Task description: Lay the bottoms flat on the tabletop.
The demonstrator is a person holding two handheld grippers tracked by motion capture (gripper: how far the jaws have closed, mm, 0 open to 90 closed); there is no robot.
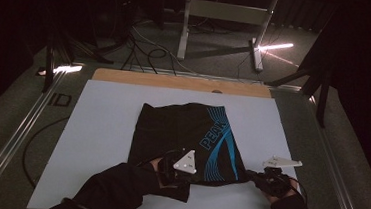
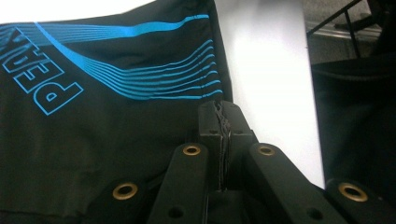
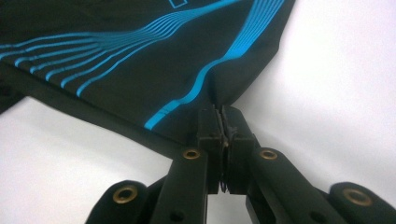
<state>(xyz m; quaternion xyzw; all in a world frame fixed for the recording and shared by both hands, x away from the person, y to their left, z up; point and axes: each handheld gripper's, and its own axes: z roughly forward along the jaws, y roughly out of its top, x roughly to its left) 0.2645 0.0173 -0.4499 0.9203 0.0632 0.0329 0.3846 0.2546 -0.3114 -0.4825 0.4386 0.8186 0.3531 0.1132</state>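
High view: black shorts (image 1: 185, 139) lie mid-tabletop (image 1: 101, 128); the left gripper (image 1: 180, 177) and right gripper (image 1: 260, 179) sit at their near edge, dimly lit. Left gripper view: jaws clenched on the hem, apparently. Right gripper view: jaws pinching the corner.

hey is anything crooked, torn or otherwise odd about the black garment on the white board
Nothing looks damaged. The black fabric garment with blue stripes lies slightly askew on the white board. The left gripper and right gripper pinch its near edge, puckering the cloth there.
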